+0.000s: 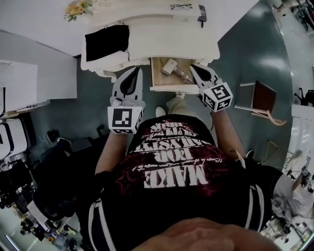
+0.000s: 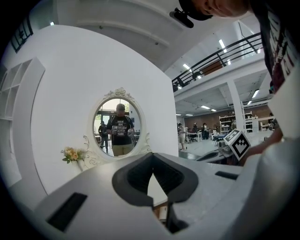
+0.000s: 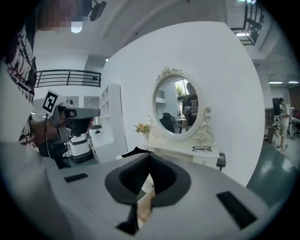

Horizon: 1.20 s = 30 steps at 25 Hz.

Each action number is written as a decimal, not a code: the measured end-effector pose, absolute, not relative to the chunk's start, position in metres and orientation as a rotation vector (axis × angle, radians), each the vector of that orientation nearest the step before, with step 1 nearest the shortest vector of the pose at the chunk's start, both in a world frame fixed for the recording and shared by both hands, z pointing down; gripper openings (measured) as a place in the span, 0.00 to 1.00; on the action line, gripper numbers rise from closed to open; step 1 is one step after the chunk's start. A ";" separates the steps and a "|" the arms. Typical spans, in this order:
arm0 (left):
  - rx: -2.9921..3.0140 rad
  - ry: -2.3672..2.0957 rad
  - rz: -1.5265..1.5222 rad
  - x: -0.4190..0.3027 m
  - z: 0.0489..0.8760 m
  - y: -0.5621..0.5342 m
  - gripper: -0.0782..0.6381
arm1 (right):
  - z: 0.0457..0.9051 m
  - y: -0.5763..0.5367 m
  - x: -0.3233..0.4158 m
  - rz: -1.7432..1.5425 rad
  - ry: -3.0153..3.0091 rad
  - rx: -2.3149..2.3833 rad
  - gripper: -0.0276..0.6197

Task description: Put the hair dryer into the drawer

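Observation:
The hair dryer (image 1: 172, 67), pale with a metallic nozzle, lies inside the open wooden drawer (image 1: 157, 81) of the white dressing table (image 1: 162, 34). My left gripper (image 1: 137, 71) hovers left of the drawer, shut and empty. My right gripper (image 1: 194, 67) is just off the drawer's right edge, also shut with nothing in it. In the left gripper view the left gripper (image 2: 152, 161) points at the oval mirror (image 2: 119, 124). In the right gripper view the right gripper (image 3: 150, 158) faces the table, and a strip of the drawer (image 3: 144, 202) shows through the jaws' hollow.
A black cloth (image 1: 107, 41), glasses (image 1: 181, 7), a dark flat item (image 1: 202, 13) and a flower vase (image 1: 76, 9) sit on the tabletop. A wooden chair (image 1: 260, 100) stands at the right. The person's legs are right before the drawer.

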<state>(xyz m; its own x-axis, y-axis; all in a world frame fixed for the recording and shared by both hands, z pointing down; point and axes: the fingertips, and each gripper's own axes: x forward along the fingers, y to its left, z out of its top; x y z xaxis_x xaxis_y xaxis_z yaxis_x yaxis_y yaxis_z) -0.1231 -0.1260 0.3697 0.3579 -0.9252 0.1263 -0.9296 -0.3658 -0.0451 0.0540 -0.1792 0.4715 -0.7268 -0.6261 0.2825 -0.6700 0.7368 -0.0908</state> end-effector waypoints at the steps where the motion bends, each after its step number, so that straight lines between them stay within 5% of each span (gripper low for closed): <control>1: 2.568 -1.747 0.199 -0.122 0.368 -0.126 0.11 | 0.465 -0.178 0.054 0.269 -2.716 1.031 0.05; 30: 2.584 -1.703 0.141 -0.115 0.364 -0.144 0.11 | 0.351 -0.176 0.062 -0.003 -2.781 1.090 0.05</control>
